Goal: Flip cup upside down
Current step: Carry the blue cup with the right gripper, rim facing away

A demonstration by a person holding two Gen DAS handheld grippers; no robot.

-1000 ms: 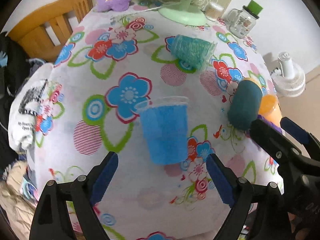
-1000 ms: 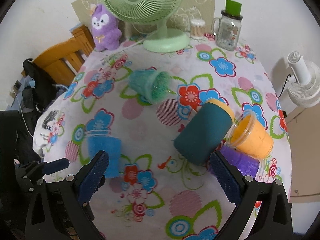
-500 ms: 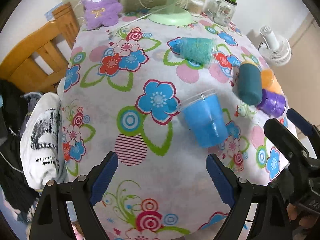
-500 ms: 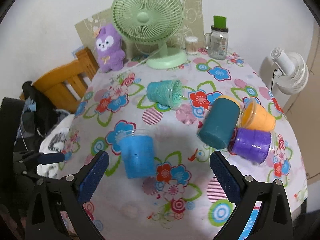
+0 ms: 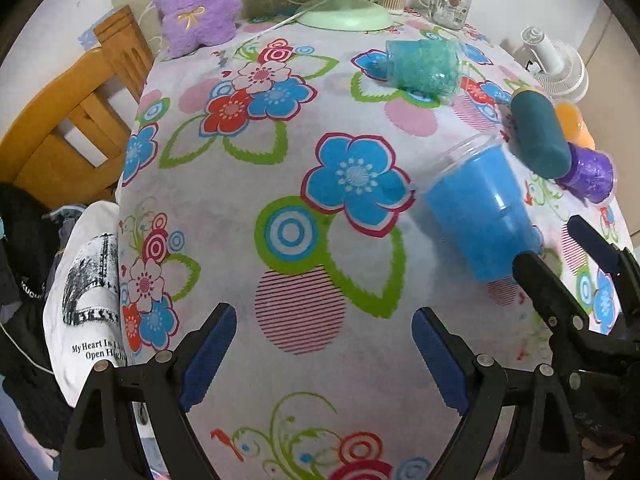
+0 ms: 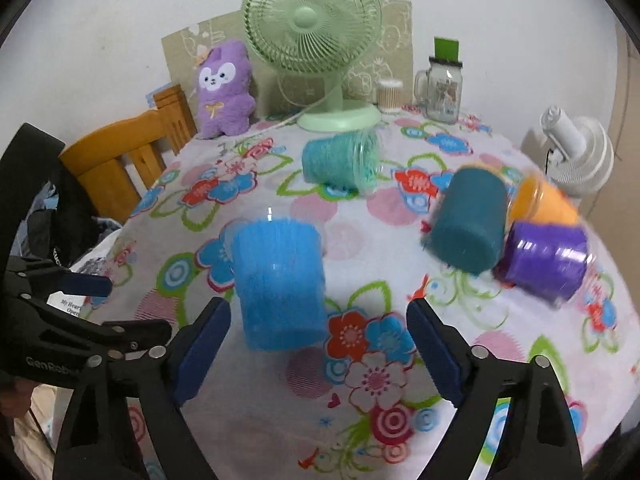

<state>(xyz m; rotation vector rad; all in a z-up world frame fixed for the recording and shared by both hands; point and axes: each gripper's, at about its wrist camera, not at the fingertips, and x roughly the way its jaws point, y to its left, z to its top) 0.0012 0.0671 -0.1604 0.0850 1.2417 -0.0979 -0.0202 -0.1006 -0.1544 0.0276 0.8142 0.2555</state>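
Observation:
A blue cup (image 6: 278,286) lies on its side on the flowered tablecloth, its clear rim facing away; it also shows in the left wrist view (image 5: 478,214). My right gripper (image 6: 318,344) is open and empty, just short of the cup's base, the cup nearer its left finger. My left gripper (image 5: 324,350) is open and empty over bare cloth, to the left of the cup. The right gripper's fingers (image 5: 560,296) show at the right of the left wrist view, beside the cup's base.
A teal cup (image 6: 340,160), a dark teal cup (image 6: 466,220), an orange cup (image 6: 542,202) and a purple cup (image 6: 546,258) lie on their sides. A green fan (image 6: 316,46), plush toy (image 6: 224,88) and jar (image 6: 442,90) stand at the back. A wooden chair (image 6: 120,160) is left.
Both grippers have shifted left and tilted. The blue cup has slid to the right edge of the left wrist view and sits nearer the right gripper's jaws. The cups have not moved.

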